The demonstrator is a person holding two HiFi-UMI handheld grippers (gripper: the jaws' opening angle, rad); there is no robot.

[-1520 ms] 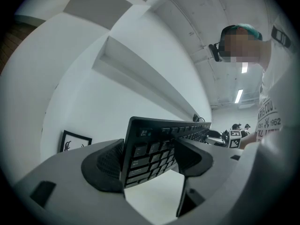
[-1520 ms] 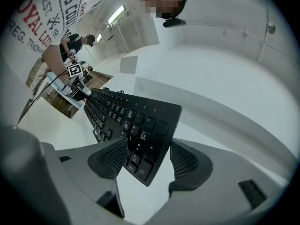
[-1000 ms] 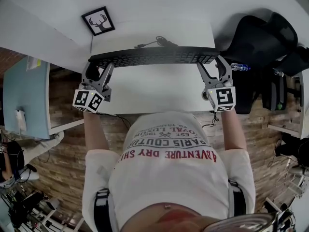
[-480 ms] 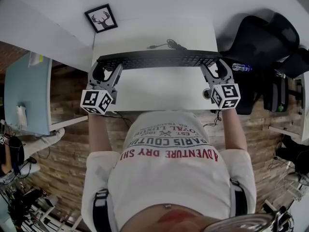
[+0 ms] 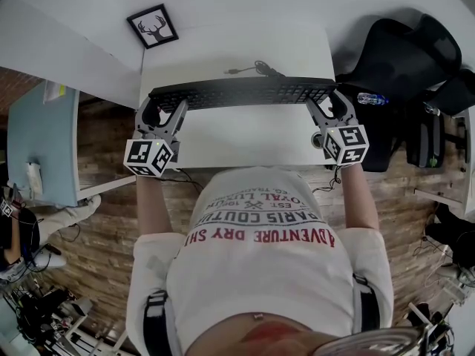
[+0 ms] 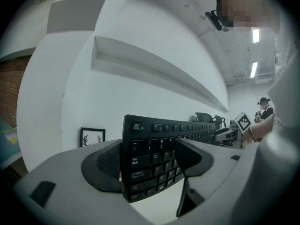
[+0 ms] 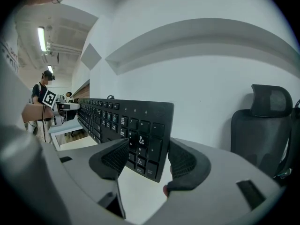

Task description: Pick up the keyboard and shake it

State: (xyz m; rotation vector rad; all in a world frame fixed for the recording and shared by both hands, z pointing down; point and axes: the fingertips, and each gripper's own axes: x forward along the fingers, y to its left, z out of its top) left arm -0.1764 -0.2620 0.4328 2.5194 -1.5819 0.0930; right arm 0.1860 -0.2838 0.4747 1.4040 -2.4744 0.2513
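Note:
A long black keyboard hangs just above the white desk, its cable trailing behind. My left gripper is shut on its left end; in the left gripper view the pads clamp the Esc and Tab corner of the keyboard. My right gripper is shut on the right end, where its jaws have just been closing a little. In the right gripper view that end of the keyboard stands tilted on edge between the pads.
A framed deer picture leans at the desk's back left. A black office chair and a water bottle are to the right. A light blue desk stands to the left. Another person stands far off.
The keyboard and both grippers have sunk slightly towards the desk. The right gripper has rolled, and both grips have held.

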